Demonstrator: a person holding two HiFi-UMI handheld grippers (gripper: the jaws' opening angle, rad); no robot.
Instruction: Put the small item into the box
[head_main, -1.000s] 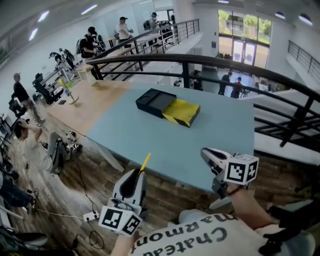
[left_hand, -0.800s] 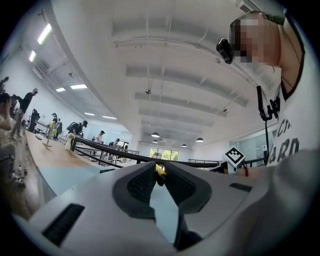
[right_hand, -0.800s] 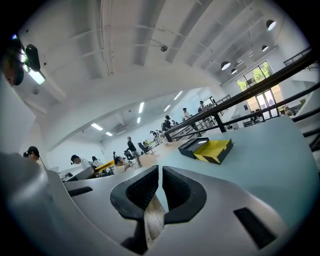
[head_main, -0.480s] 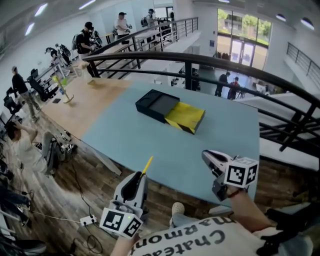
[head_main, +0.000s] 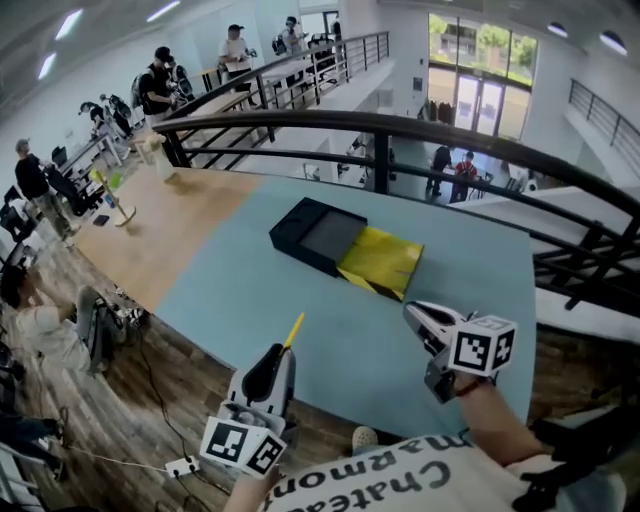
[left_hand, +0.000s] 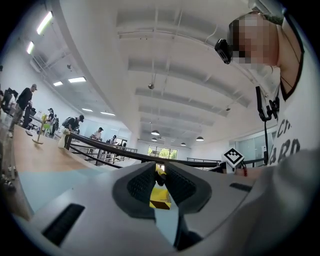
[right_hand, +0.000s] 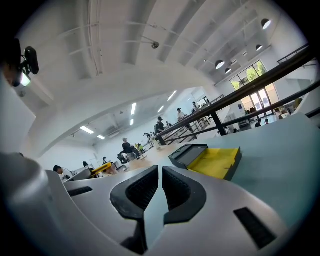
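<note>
Smooth blue-grey table (head_main: 250, 290) runs out to a curved black railing (head_main: 420, 128). At mid-table lies a flat rectangular matte-black box (head_main: 312, 232), its yellow tray (head_main: 380, 262) slid out. Well short of the box, the left gripper (head_main: 283, 348) tilts toward it, jaws clamped on a thin yellow stick (head_main: 292, 329). The right gripper (head_main: 412, 312), nearer the tray, has its ribbed pads drawn together with nothing between them.
</note>
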